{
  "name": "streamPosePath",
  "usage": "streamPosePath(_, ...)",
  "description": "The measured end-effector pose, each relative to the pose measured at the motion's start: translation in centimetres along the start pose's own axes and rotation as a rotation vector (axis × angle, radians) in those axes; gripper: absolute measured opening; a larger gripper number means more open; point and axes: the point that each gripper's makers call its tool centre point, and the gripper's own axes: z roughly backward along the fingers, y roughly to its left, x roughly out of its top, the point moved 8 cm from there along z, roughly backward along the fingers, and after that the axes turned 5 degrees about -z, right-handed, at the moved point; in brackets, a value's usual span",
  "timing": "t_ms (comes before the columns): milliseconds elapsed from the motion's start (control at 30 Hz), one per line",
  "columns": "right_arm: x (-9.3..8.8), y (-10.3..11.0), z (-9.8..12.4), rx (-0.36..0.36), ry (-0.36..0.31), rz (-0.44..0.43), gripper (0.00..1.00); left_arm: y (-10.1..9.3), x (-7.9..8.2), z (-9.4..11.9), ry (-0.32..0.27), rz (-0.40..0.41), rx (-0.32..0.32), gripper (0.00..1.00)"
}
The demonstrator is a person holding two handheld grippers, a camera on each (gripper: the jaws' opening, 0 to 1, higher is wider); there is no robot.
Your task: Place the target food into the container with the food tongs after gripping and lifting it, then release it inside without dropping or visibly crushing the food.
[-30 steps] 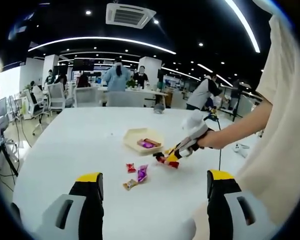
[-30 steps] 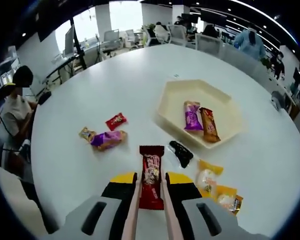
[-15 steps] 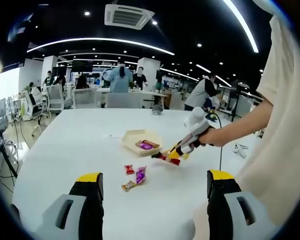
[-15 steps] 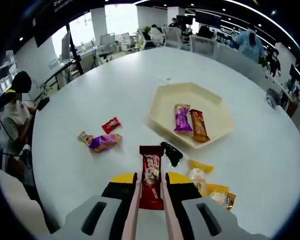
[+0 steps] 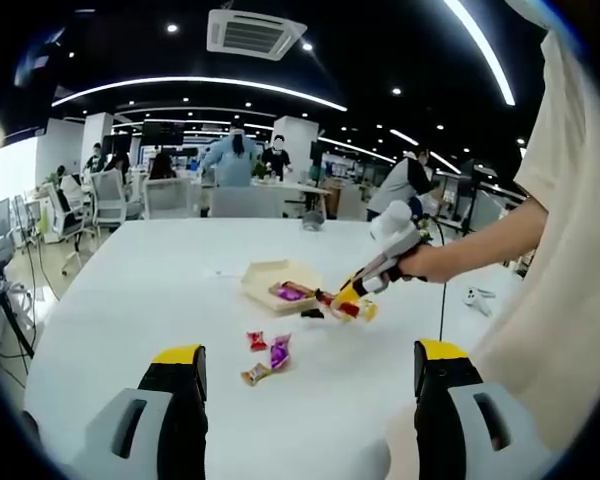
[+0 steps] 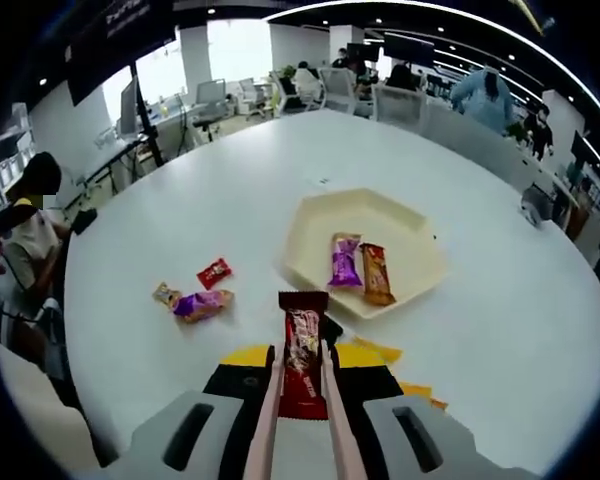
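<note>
1. White laminate is what the big round table looks like from my right gripper view, and everything sits on it.
2. The cream hexagonal container lies ahead of my right claw, a little to the right. Inside it a purple wrapper and an orange-brown bar lie side by side.
3. My right gripper carries pale pink tongs, and their two arms are pressed against the sides of a red snack packet. The packet is off the table, pointing toward the container, its far end just short of the near rim.
4. Seen from my left gripper view, the right gripper hangs beside the container with the red packet at its tip.
5. My left gripper has its jaws wide apart, holding nothing, well back from the food.
6. To the left on the table lie loose sweets: a purple-and-gold one, a small red one just beyond it, and a small tan one beside the purple one.
7. Yellow wrappers peek out from behind my right jaw.
</note>
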Motion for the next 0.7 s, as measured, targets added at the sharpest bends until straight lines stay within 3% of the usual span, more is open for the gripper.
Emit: streamPosePath(700,4.2,-1.4,1.5,-0.018,-0.076,0.054,0.22,-0.2,0.2,0.2,-0.006,-0.004,0.003,0.85)
